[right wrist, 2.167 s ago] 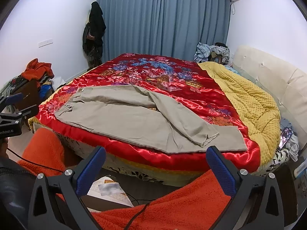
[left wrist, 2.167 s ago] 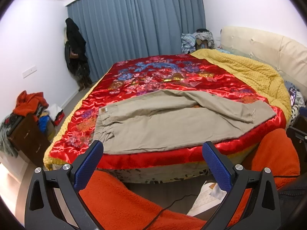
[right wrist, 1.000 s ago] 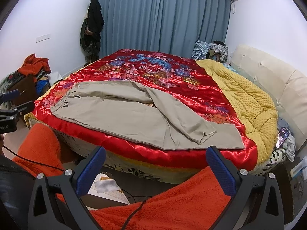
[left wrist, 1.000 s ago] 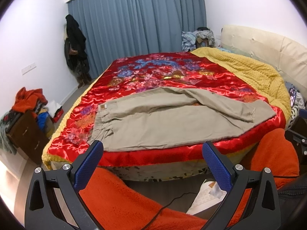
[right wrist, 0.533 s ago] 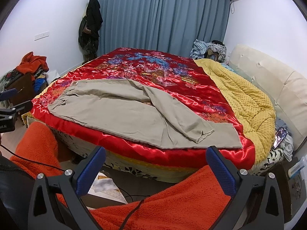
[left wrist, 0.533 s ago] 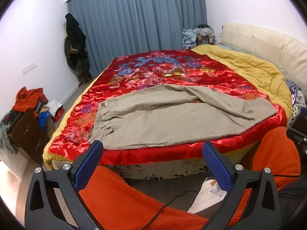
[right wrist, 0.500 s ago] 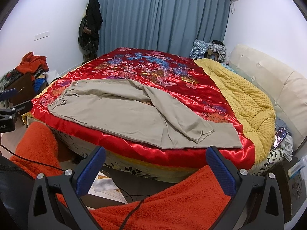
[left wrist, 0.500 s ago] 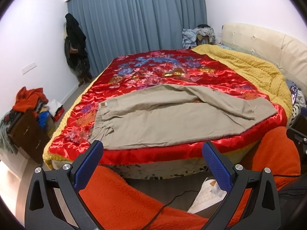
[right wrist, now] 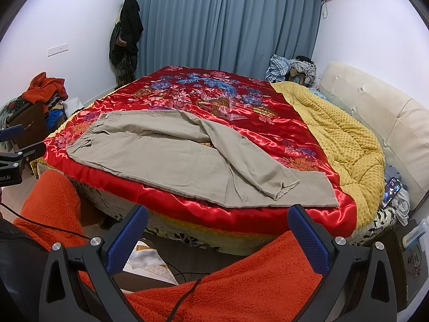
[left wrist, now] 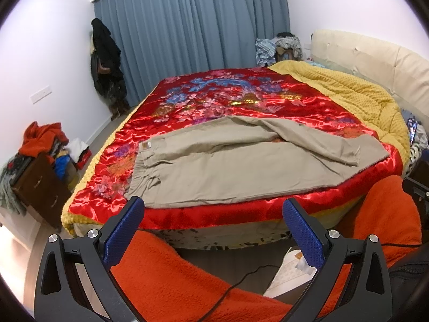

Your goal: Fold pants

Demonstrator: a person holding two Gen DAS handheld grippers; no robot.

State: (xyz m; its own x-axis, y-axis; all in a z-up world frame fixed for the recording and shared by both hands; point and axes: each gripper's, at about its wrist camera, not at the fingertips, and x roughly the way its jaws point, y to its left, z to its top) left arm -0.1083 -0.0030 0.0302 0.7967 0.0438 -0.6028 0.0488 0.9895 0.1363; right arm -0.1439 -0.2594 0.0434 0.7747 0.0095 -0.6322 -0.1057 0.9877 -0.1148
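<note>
Beige pants (left wrist: 228,166) lie spread along the near edge of a bed with a red floral satin cover (left wrist: 241,102); waistband at the left, legs running right, the far leg lying askew over the near one. They also show in the right wrist view (right wrist: 182,158). My left gripper (left wrist: 213,209) is open and empty, held back from the bed's near edge, in front of the pants. My right gripper (right wrist: 217,214) is open and empty, also short of the bed, in front of the leg hems (right wrist: 281,187).
A yellow quilt (right wrist: 343,139) covers the bed's right side by a cream headboard (right wrist: 375,107). The person's orange fleece legs (left wrist: 187,281) are below the grippers. A cluttered dresser (left wrist: 34,182) stands left. A cable and papers (left wrist: 292,271) lie on the floor.
Both grippers have drifted slightly, with the view of the bed shifting a little. The pants have not moved and both grippers stay open.
</note>
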